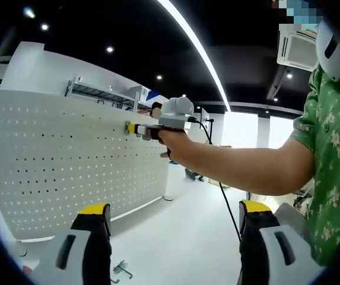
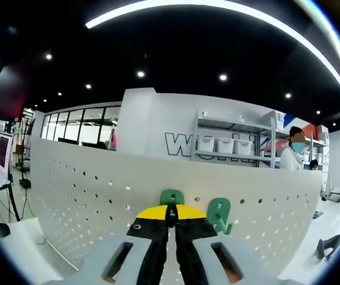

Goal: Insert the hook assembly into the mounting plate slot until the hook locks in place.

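The white pegboard mounting plate stands upright on the table, left of centre in the left gripper view. My right gripper, held in a person's hand, has its yellow tips against the board's upper right part. In the right gripper view, my right gripper is shut on a green hook that is pressed against the plate. A second green hook hangs on the board just to the right. My left gripper stands open low over the table, holding nothing.
A small metal hook lies on the white table near my left jaw. The person's arm crosses the left gripper view. A black object rests on the table at right. A shelf with bins stands behind the board.
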The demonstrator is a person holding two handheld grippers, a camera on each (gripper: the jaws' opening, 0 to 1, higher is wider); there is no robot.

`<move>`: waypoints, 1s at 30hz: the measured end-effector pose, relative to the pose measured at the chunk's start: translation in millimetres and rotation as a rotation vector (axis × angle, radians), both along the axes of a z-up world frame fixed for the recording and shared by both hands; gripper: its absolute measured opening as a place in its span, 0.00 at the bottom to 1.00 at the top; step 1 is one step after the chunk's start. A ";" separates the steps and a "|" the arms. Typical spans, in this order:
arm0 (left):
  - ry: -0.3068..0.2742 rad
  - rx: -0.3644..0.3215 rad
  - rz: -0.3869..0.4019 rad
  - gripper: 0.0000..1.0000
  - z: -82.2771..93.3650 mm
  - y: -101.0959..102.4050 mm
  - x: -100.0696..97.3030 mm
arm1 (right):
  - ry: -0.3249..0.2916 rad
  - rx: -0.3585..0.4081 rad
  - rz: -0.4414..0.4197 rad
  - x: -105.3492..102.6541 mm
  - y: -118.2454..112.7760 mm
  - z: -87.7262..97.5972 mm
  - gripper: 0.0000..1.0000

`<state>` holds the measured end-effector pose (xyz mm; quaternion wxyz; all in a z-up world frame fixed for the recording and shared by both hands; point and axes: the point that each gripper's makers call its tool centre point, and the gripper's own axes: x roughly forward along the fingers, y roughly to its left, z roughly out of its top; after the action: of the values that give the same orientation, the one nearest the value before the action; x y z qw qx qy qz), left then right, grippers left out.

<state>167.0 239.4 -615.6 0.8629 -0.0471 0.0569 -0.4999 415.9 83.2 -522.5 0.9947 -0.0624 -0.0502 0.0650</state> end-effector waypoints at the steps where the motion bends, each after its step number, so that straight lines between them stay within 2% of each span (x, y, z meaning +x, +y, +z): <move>1: 0.000 0.000 0.000 0.91 -0.2 0.0 -0.1 | -0.001 0.000 -0.001 0.1 -0.2 -0.1 0.03; 15: 0.000 0.005 -0.001 0.90 -1.2 0.2 -0.2 | 0.010 0.024 -0.002 0.2 0.6 -1.8 0.02; 22: -0.001 0.006 -0.003 0.89 -1.2 0.2 0.1 | 0.057 0.016 0.008 1.8 0.8 -1.2 0.01; 30: -0.003 0.005 -0.005 0.89 -0.5 -0.2 0.1 | 0.077 0.088 0.005 1.1 -1.5 1.2 0.01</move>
<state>167.0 239.2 -616.1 0.8619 -0.0438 0.0569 -0.5020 417.0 81.7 -521.3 0.9975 -0.0161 -0.0149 0.0677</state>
